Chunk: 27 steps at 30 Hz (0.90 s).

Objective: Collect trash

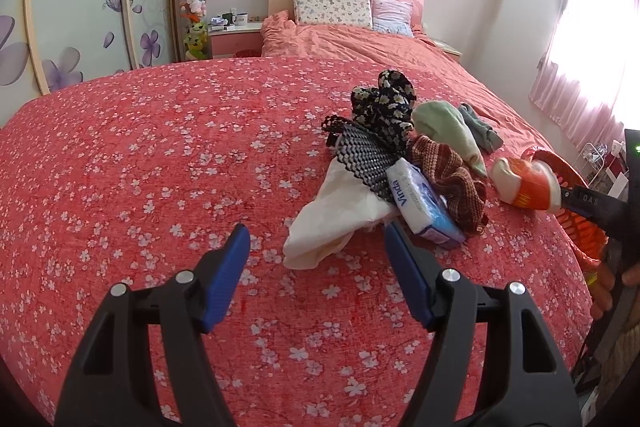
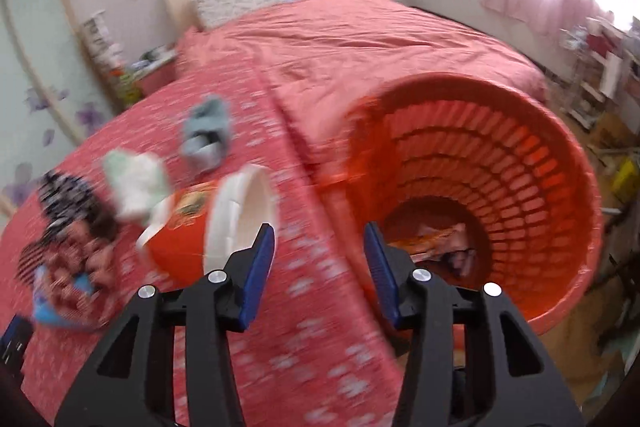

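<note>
An orange and white instant-noodle cup (image 1: 526, 185) lies on its side on the red flowered bedspread; in the blurred right wrist view the cup (image 2: 208, 227) is just left of my right gripper (image 2: 320, 247), which is open with the left finger close to the cup's rim. An orange slatted basket (image 2: 480, 187) stands at the bed's right edge with wrappers inside. My left gripper (image 1: 316, 239) is open and empty, just short of a white plastic bag (image 1: 332, 219) and a Vinda tissue pack (image 1: 420, 207).
A pile of clothes lies behind the bag: a black flowered cloth (image 1: 384, 99), a brown knit piece (image 1: 452, 183), green (image 1: 448, 131) and grey socks (image 1: 480, 127). Pillows (image 1: 332, 7) and a nightstand (image 1: 236, 35) are at the back. A shelf stands by the window.
</note>
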### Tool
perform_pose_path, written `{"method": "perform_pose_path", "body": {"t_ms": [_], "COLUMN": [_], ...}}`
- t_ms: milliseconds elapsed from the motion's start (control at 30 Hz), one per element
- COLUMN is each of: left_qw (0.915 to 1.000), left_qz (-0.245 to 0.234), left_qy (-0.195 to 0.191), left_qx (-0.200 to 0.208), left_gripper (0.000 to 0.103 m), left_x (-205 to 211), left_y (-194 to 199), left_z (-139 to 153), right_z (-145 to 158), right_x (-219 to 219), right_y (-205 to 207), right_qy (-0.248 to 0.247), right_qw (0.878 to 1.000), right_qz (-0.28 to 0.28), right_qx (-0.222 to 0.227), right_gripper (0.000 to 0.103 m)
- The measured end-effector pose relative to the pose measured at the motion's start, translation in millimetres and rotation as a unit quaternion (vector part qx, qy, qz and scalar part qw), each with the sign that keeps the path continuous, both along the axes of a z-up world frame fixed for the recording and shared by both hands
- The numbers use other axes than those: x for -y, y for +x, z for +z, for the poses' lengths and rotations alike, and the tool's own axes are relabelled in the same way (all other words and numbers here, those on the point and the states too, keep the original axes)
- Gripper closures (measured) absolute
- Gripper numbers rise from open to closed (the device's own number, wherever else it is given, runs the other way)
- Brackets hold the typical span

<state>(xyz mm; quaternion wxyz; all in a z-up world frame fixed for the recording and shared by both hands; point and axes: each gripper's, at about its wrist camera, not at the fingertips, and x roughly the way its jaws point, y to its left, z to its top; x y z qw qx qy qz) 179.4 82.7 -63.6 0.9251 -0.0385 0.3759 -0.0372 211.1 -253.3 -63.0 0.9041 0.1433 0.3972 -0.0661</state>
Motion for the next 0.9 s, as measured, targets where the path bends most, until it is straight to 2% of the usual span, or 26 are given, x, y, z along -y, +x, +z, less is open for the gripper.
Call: {"method": "perform_pose_path", "body": {"t_ms": [100, 167, 267, 400, 600, 900], "left_qw": [1.0, 1.0, 1.0, 1.0, 1.0, 0.9999], "left_qz": [-0.005, -0.006, -0.005, -0.003, -0.001, 0.009], "left_qy": [0.0, 0.0, 0.0, -0.002, 0.001, 0.003], "left_qx": [0.001, 0.002, 0.002, 0.0, -0.005, -0.014], "left_gripper": [0.034, 0.034, 0.034, 0.034, 0.034, 0.034], "left_x": [4, 4, 3, 1, 1, -5], "left_y": [-1, -3, -3, -2, 4, 9], "left_z": [3, 3, 3, 2, -1, -7], "right_z": [2, 6, 9, 5, 15, 11], "right_x": [-27, -44, -57, -51, -58, -70], "right_y": [-1, -2, 0, 13, 17, -3], "right_qy": [0.03, 0.021, -0.025, -0.031, -0.074, -0.061], "right_qw": [0.997, 0.995, 0.995, 0.996, 0.992, 0.988], "right_qz": [0.07, 0.092, 0.089, 0.077, 0.091, 0.132], "right_qx": [0.006, 0.012, 0.022, 0.015, 0.04, 0.045], "right_gripper": [0.055, 0.055, 0.055, 0.055, 0.052, 0.046]}}
